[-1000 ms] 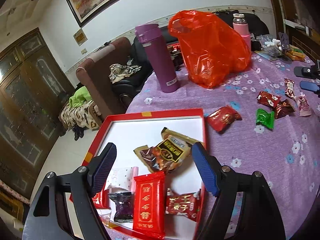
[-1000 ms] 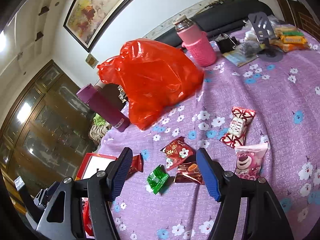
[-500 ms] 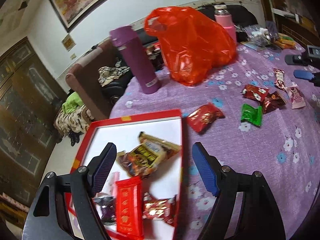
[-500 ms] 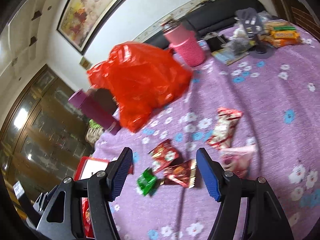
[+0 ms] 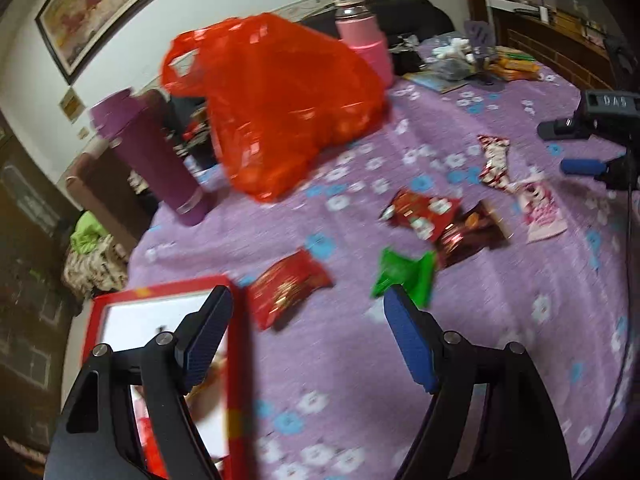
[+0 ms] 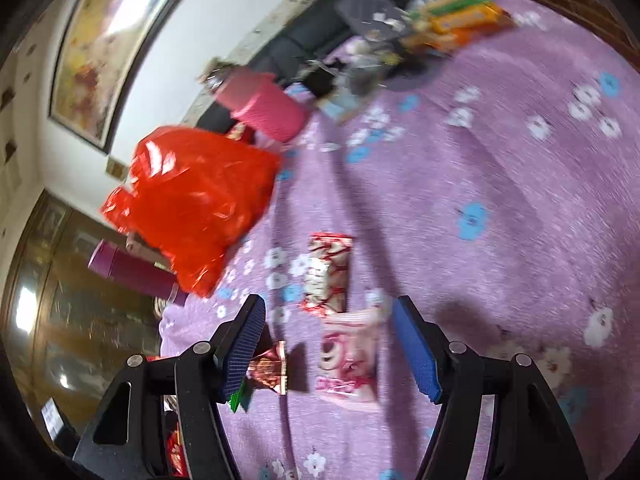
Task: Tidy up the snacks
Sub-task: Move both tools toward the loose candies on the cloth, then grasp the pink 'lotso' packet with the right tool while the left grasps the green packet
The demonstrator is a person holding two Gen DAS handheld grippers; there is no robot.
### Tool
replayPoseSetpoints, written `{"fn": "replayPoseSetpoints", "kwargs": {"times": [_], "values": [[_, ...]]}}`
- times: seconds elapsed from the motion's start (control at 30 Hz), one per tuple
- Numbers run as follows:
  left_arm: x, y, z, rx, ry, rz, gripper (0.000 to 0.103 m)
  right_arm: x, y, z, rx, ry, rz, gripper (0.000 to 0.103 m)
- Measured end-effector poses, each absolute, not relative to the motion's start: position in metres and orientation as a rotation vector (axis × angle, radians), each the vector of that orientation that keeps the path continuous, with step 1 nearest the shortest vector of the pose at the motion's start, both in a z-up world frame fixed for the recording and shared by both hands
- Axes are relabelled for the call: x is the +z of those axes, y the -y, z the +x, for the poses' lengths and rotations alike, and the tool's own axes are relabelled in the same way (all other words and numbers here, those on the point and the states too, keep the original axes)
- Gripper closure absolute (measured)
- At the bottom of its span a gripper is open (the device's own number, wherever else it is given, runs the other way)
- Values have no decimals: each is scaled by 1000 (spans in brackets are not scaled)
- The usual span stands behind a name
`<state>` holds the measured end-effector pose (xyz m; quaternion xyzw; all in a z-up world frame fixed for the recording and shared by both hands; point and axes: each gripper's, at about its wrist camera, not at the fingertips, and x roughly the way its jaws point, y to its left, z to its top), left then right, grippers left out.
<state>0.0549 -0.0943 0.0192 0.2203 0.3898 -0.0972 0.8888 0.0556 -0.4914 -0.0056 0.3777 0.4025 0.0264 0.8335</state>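
The left gripper (image 5: 306,336) has its fingers spread wide and they hold nothing. Between them lies a red snack packet (image 5: 289,287) on the purple flowered cloth of the bench (image 5: 500,320), just beside the edge of the red tray (image 5: 236,360). The tray has a white bottom, and some snacks inside it are only partly visible and blurred. Near the tip of the right finger of this gripper lies a green candy (image 5: 404,276). Further away lie 2 dark red packets (image 5: 420,210) that touch each other, then a pink packet (image 5: 540,210) and a red-and-white packet (image 5: 495,162).

The right gripper (image 6: 326,342) is also released, with its fingers wide apart and empty. Below it, between the fingers, lies the pink packet (image 6: 348,360), and the red-and-white packet (image 6: 326,272) lies just beyond it. A dark red packet (image 6: 270,368) is beside the left finger.

At the far side of the bench sit an orange plastic bag (image 5: 276,116), a purple flask (image 5: 148,156) and a pink bottle (image 5: 362,46). Both pictures are blurred.
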Motion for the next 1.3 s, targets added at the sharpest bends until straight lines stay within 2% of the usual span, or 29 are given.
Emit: {"fn": "replayPoseSetpoints", "kwargs": {"times": [0.53,0.57,0.6,0.67,0.77,0.9,1.17,1.23,1.3], "values": [[10,116,67,-300,-776,530,25,-20,420,72,2,-1056,461,38],[7,116,68,-303,-781,535,25,-20,414,73,-14,-1058,417,40],[3,115,68,-317,-789,536,25,-21,409,72,-34,-1053,366,48],[-3,117,67,-340,-802,538,25,-23,394,72,-106,-1049,220,57],[-11,124,64,-389,-819,550,25,-25,380,71,-147,-1046,62,63],[-22,130,69,-415,-861,565,24,-23,388,69,-133,-1043,79,64],[-42,121,92,-453,-961,426,25,-4,419,66,-60,-948,362,65],[-43,118,97,-472,-970,374,34,-2,421,67,-35,-932,403,65],[-43,114,101,-504,-988,307,52,0,422,66,1,-914,448,65]]}}
